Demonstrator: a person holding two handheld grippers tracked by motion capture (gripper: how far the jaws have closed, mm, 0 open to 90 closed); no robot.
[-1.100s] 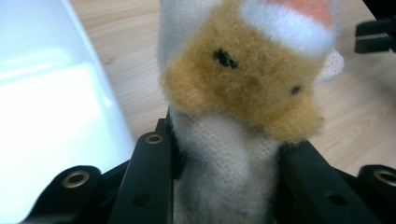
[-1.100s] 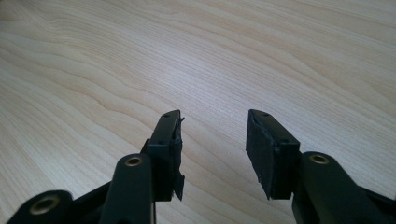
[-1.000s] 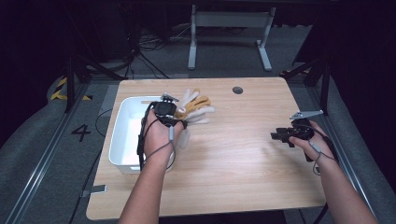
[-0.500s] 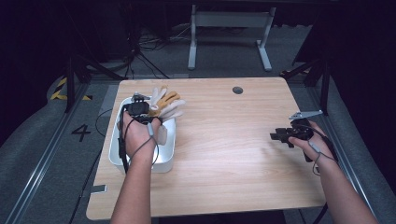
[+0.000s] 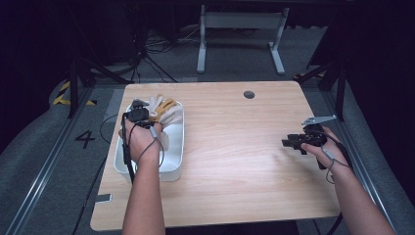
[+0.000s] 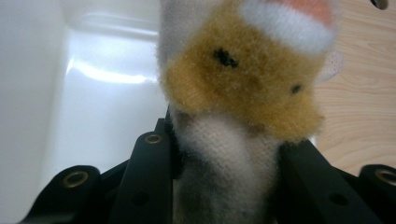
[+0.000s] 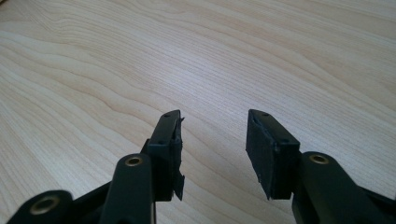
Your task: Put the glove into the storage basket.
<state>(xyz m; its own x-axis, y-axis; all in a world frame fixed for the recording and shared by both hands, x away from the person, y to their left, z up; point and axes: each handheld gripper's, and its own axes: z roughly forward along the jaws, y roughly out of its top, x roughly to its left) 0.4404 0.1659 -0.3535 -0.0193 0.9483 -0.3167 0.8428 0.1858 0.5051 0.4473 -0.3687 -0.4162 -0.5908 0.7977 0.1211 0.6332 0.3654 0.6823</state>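
Light wood table (image 5: 235,161) on grey carpet (image 5: 44,196). Dark room behind. White desk frame (image 5: 240,29) and cables (image 5: 156,54) on floor.

— Bright on the worktop (image 5: 235,147) in the high view, dim to near black all round, darkest toward 10 and 2 o'clock. Lit from overhead; soft shadow just under each forearm.

— Glare?

— Strong on the white tub (image 6: 107,74) in the left gripper view, blown out toward 9 o'clock, a streak of shine across its wall. Plush toy (image 6: 243,88) too close, fuzzy and out of focus.

— And the right gripper view?

— Evenly lit, wood grain sharp, softening toward 12 o'clock. Tongs (image 7: 212,144) slightly blurred near 6 o'clock.
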